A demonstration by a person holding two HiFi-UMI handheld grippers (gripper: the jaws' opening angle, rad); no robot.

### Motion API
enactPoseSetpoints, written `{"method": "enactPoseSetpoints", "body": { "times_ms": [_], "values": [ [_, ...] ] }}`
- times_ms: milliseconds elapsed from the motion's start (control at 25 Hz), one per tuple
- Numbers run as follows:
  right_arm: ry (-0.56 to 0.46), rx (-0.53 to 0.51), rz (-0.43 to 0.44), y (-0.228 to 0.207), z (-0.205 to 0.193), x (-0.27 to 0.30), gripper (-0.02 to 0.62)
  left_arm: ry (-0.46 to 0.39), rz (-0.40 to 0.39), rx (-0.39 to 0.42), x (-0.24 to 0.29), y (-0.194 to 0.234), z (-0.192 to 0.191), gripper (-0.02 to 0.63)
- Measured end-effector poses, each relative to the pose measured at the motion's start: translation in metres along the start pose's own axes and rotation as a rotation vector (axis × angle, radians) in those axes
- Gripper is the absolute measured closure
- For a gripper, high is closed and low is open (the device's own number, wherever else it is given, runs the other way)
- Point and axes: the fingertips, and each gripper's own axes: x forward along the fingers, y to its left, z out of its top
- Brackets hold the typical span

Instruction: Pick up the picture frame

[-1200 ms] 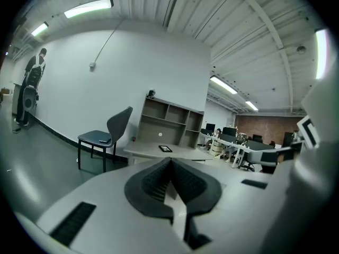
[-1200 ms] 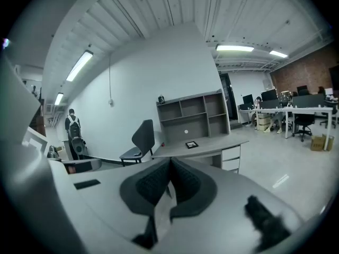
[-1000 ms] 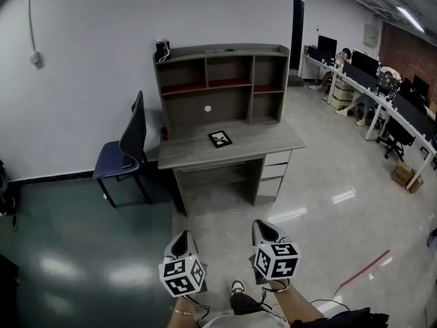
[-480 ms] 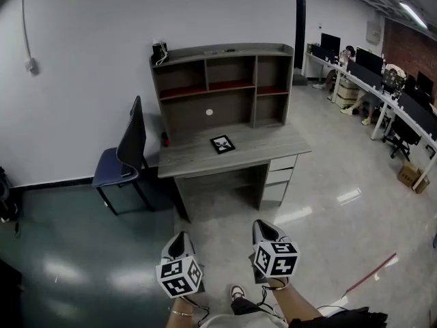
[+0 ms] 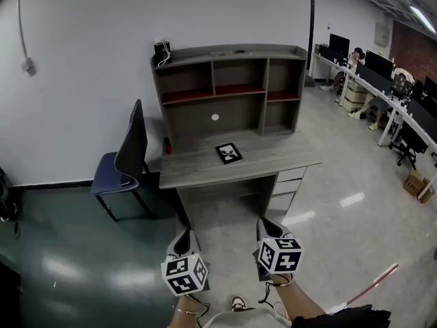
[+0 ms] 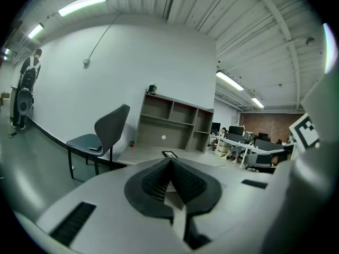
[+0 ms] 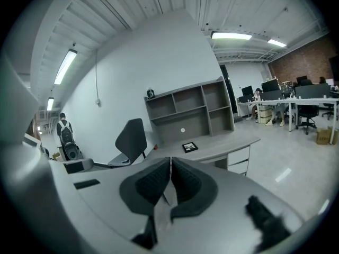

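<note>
As I close on the bench (image 5: 198,168), the main change over the last second is range. In the head view the bench and its shelf unit (image 5: 225,87) sit larger and lower than they did, so the approach is working. The frame (image 5: 229,153) has slid down the view with them.

Frame position: flat on the bench top, about mid-width, in front of the shelf unit's lower opening. It is well apart from a small red object (image 5: 168,145) at the back left. A chair (image 5: 130,149) stands just beside the bench on the left, off my line.

Grippers: the left gripper (image 5: 183,236) and right gripper (image 5: 263,224) hang low in front of me over bare floor (image 5: 328,203), side by side and in the same part of the view as before. Both are well short of the bench edge. The left fingers (image 6: 156,179) are pressed together with nothing between them, and so are the right fingers (image 7: 153,183). That matches the earlier frames; no opening has begun. Each gripper view shows the frame small and far beyond the tips.

Status: the approach is under way, no contact yet, and the frame is untouched.

Judgement: whichever gripper takes the frame must open its fingers before arriving. Since the frame lies flat, I expect an edge grip will be needed. A shallow push could skate it across the top rather than lift it.
</note>
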Motion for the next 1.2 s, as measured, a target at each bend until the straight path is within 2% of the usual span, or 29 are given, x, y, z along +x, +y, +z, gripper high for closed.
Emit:
{"method": "enactPoseSetpoints", "body": {
  "times_ms": [520, 880, 1200],
  "values": [
    [0.007, -0.026, -0.005, -0.031, 0.033, 0.066, 0.562, -0.002, 0.007, -0.015, 0.076, 0.000, 0.019, 0.594],
    [-0.007, -0.014, 0.013, -0.043, 0.051, 0.096, 0.563, -0.012, 0.028, 0.000, 0.104, 0.000, 0.033, 0.594],
    [0.009, -0.010, 0.030, -0.047, 0.049, 0.115, 0.563, -0.006, 0.046, -0.002, 0.121, 0.007, 0.033, 0.594]
  ]
}}
